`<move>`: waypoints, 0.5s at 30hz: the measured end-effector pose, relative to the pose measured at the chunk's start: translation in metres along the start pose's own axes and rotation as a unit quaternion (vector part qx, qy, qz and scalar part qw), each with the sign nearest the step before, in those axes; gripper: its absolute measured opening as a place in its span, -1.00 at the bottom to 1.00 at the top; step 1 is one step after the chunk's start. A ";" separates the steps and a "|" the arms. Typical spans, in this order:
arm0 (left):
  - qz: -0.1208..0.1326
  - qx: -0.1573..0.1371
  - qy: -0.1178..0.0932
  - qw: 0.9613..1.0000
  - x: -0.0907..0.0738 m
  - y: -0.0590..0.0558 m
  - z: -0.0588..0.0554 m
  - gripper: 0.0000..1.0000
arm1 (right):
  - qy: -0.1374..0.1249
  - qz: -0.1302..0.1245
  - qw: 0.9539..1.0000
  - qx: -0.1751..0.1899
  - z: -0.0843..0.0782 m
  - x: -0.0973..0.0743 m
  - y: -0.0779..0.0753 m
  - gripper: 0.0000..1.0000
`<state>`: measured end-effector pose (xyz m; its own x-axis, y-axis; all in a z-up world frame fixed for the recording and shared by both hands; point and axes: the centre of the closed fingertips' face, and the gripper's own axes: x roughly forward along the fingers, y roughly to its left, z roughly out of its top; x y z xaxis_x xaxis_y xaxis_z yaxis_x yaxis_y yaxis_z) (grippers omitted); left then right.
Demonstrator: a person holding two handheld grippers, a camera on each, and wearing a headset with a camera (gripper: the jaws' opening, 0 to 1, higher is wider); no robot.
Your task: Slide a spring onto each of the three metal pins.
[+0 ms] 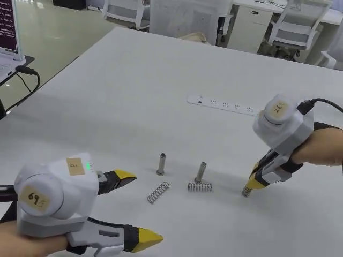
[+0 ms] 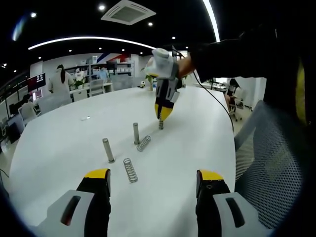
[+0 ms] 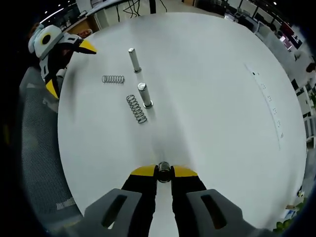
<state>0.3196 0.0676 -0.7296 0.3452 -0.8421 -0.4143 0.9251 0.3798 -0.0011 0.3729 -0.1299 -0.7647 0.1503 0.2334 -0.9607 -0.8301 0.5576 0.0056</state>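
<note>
Right gripper view has the right gripper point(image 3: 164, 170) with its jaws pinched narrow on an upright spring point(image 3: 164, 176). A round metal top sits inside the coils, so I judge the third pin is within it, though its shaft is hidden. Ahead of these jaws and a little left stand two bare pins. The nearer pin point(image 3: 144, 95) has the nearer loose spring point(image 3: 137, 108) lying against its base, and the farther pin point(image 3: 133, 59) has the farther loose spring point(image 3: 113, 79) just to its left. A power strip point(image 3: 269, 98) lies well off to the right on the bench point(image 3: 207, 59).

Left gripper view shows the left gripper point(image 2: 154, 175) with its jaws wide and holding nothing; one loose spring lies just ahead of them. This view gives the side-on look that the right gripper view lacks: the held spring stands vertical under the yellow tips, its lower end at the bench.

The step in hand looks like seating the first spring. Next the right jaws must let go without tipping it. Then a lying spring needs lifting, turning upright and lining up over a pin top.
</note>
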 end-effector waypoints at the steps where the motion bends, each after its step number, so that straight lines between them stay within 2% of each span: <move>1: 0.000 0.000 0.000 1.000 0.000 0.000 0.000 0.34 | 0.000 -0.001 1.000 0.000 0.000 0.001 0.000 -0.84; 15: -0.003 0.001 0.003 1.000 0.001 -0.002 0.000 0.32 | -0.004 0.001 1.000 0.001 -0.001 0.007 -0.004 -0.83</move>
<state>0.3185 0.0659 -0.7302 0.3384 -0.8426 -0.4189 0.9276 0.3735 -0.0019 0.3763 -0.1315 -0.7718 0.1538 0.2405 -0.9584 -0.8292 0.5589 0.0071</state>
